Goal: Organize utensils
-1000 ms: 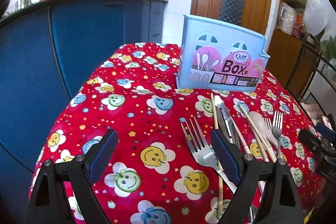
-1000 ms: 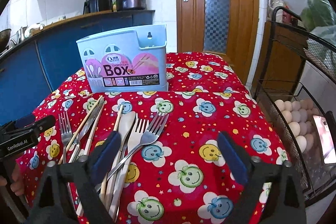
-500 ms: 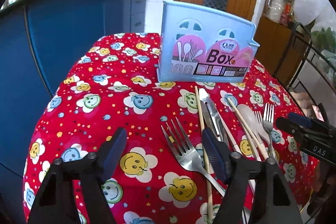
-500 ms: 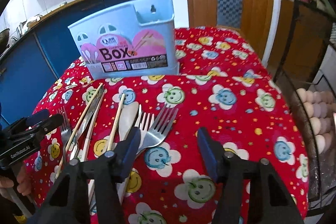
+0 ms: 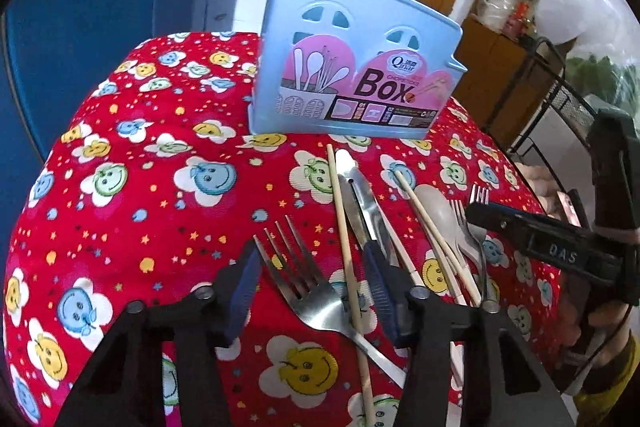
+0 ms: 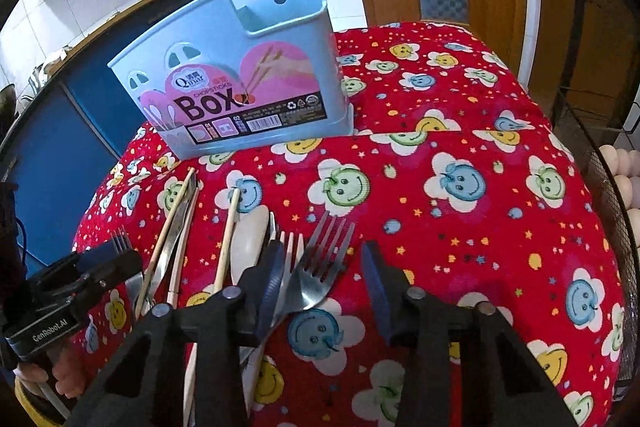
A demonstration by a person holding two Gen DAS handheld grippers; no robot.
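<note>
We cannot follow the utensils' handles: in both wrist views they run under the black gripper frames and out of the bottom edge. From the left wrist, most of the metal knife (image 5: 362, 205) lies among chopsticks, and the right gripper's body covers the far forks' handles. Inside the light blue utensil box (image 5: 352, 83) we see only the top of its taller compartment from the right wrist; the rest of the interior is hidden.

The box stands upright at the far side of the red smiley-face tablecloth (image 5: 152, 195), its pink "Box" label facing us. All the utensils lie loose on the cloth in front of the box, fanned with their heads toward it: a steel fork (image 5: 298, 277) leftmost, a wooden chopstick (image 5: 344, 239) crossing its neck, then the knife, another chopstick (image 5: 424, 215), a pale spoon (image 5: 436, 207), and a second steel fork (image 6: 320, 267) rightmost, beside a white fork (image 6: 290, 251).

The left gripper (image 5: 312, 283) has just been closing; its jaws stand apart around the leftmost fork's head and the chopstick, with a gap on both sides. The right gripper (image 6: 324, 275) has also been closing; its jaws straddle the rightmost fork's head. Its left pad overlaps the white fork; we cannot tell whether it touches, and the right pad is clear.
</note>
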